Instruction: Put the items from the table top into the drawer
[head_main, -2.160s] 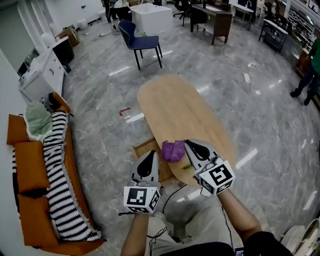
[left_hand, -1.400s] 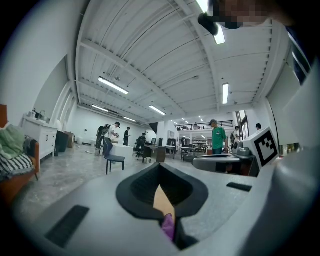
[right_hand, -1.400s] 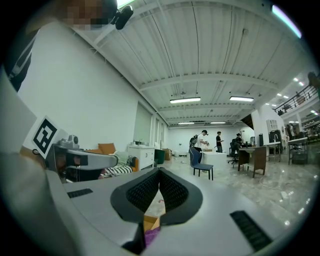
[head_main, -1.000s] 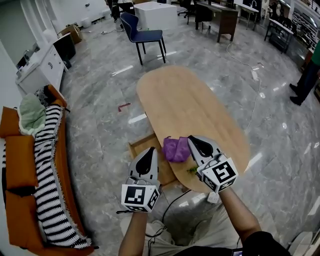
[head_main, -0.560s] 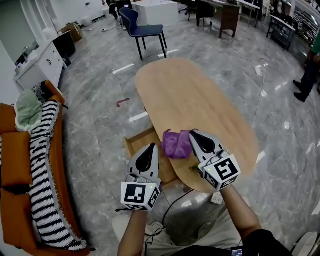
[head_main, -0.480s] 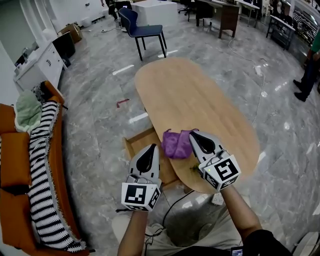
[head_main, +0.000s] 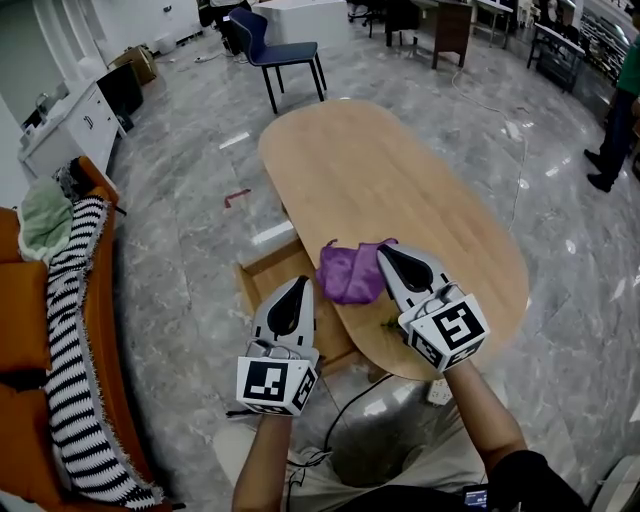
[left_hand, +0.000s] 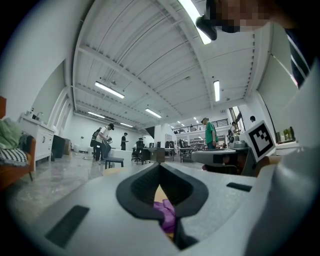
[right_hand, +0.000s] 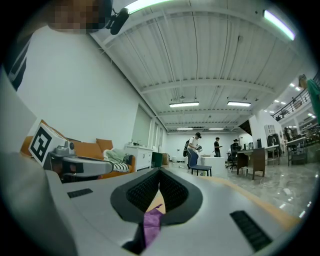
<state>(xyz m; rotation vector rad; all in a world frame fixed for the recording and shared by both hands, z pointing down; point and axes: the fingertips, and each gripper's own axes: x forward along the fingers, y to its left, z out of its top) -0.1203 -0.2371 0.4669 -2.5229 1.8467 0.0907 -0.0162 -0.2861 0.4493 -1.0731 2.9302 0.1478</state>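
Worktop (head_main: 400, 180) is open across the frame's centre and top; the cloth (head_main: 348, 272) blocks its lower end, and the pulled-out drawer (head_main: 262, 278) juts out at centre-left

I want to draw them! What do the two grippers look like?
The left gripper and right gripper match. Each is a light grey shell tapering to a point, with a black teardrop hollow on top and black jaws. Each has a white cube with black square markers at the back. The person wears a dark short sleeve.

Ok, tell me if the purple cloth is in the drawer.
No, the purple cloth lies on the table, beside the open drawer.
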